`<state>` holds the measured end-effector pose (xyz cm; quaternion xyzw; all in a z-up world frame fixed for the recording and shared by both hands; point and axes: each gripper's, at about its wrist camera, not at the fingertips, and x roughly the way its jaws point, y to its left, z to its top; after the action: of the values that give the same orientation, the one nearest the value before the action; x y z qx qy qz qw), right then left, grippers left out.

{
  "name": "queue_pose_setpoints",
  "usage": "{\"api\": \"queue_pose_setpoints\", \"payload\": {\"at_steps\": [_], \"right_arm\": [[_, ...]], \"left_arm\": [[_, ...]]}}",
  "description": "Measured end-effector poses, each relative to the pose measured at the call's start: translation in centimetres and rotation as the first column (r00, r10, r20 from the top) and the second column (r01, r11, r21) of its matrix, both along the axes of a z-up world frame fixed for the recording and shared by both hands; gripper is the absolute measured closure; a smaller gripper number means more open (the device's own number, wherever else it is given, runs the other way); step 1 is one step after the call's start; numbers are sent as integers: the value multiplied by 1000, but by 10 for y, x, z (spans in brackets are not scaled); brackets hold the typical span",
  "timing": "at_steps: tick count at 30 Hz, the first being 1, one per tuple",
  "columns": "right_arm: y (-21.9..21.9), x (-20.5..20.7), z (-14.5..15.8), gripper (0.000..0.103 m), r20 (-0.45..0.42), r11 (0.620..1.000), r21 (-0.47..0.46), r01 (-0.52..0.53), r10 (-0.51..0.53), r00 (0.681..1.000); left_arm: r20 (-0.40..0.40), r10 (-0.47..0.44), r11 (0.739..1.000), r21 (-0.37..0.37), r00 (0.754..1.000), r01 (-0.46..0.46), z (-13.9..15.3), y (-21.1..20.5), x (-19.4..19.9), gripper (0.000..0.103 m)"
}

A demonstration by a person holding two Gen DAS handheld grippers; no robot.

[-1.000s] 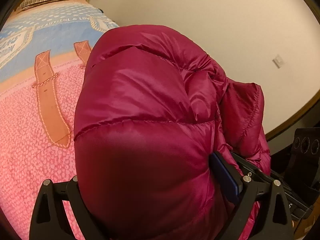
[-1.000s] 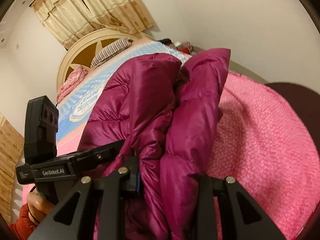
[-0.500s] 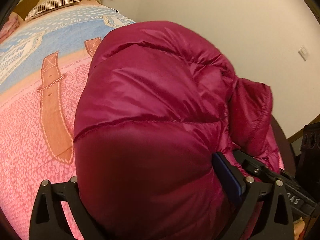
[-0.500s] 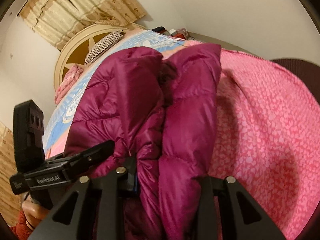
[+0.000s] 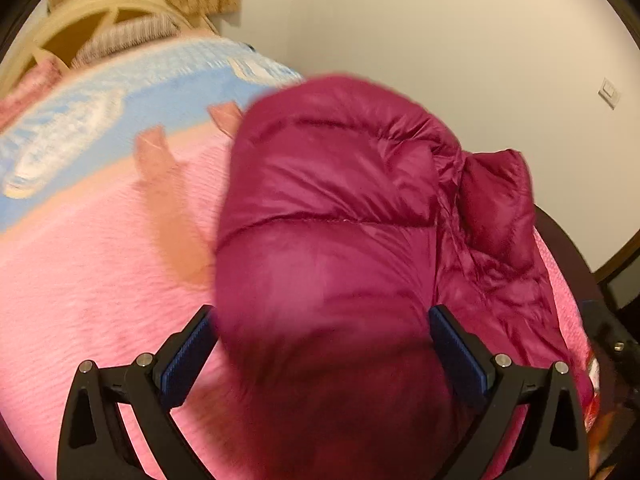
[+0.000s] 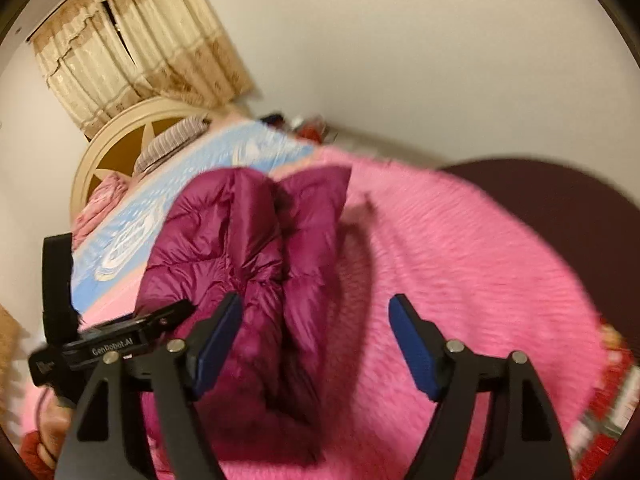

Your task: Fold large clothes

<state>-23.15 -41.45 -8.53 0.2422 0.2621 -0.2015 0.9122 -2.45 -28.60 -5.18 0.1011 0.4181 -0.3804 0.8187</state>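
Note:
A magenta puffer jacket (image 5: 340, 216) lies bundled and folded on the pink bedspread (image 5: 80, 288). My left gripper (image 5: 320, 344) is open, its blue pads on either side of the near end of the jacket, which bulges between them. In the right wrist view the jacket (image 6: 248, 260) lies left of centre. My right gripper (image 6: 316, 336) is open and empty; its left pad is by the jacket's edge, its right pad over bare bedspread. The left gripper's body (image 6: 100, 348) shows at the left.
The bed has a blue patterned section (image 6: 168, 208) toward a cream headboard (image 6: 120, 136) with pillows. A beige wall (image 5: 440, 40) stands behind. A dark footboard edge (image 6: 560, 200) is on the right. Curtains (image 6: 132, 48) hang at the back.
Both grippers have opened and let go of the jacket. The jacket has dropped onto the bedspread. Both cameras have pulled back a little.

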Motion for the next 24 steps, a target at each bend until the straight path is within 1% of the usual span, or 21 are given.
{"api": "queue_pose_setpoints", "payload": {"at_steps": [3, 5, 9, 10, 13, 15, 18, 21, 24], "right_arm": [[23, -20, 17, 24, 28, 997, -80, 21, -19, 999], [38, -26, 27, 24, 47, 992, -118, 32, -26, 999], [59, -37, 47, 24, 95, 986, -165, 39, -24, 995], [64, -39, 55, 23, 113, 984, -176, 40, -20, 993], [79, -43, 72, 15, 164, 978, -205, 46, -12, 986], [88, -49, 82, 15, 202, 973, -226, 46, 0, 979], [99, -54, 92, 15, 231, 965, -261, 42, 20, 973], [107, -58, 100, 14, 265, 958, -284, 51, 27, 964], [114, -61, 107, 11, 291, 947, -315, 63, 34, 956]], "left_arm": [[118, 17, 1000, -14, 993, -16, 30, 26, -30, 1], [177, 27, 999, -34, 984, -21, 48, 39, -48, 1], [266, 63, 995, -85, 962, -42, 77, 67, -73, 1], [284, 70, 994, -98, 956, -44, 82, 68, -72, 1], [354, 108, 988, -139, 929, -62, 101, 85, -81, 1], [384, 122, 985, -160, 915, -64, 108, 90, -87, 1], [424, 154, 981, -170, 892, -88, 124, 102, -103, 1], [451, 171, 977, -194, 876, -91, 136, 113, -115, 1], [471, 182, 972, -222, 863, -84, 144, 121, -123, 1]]}}
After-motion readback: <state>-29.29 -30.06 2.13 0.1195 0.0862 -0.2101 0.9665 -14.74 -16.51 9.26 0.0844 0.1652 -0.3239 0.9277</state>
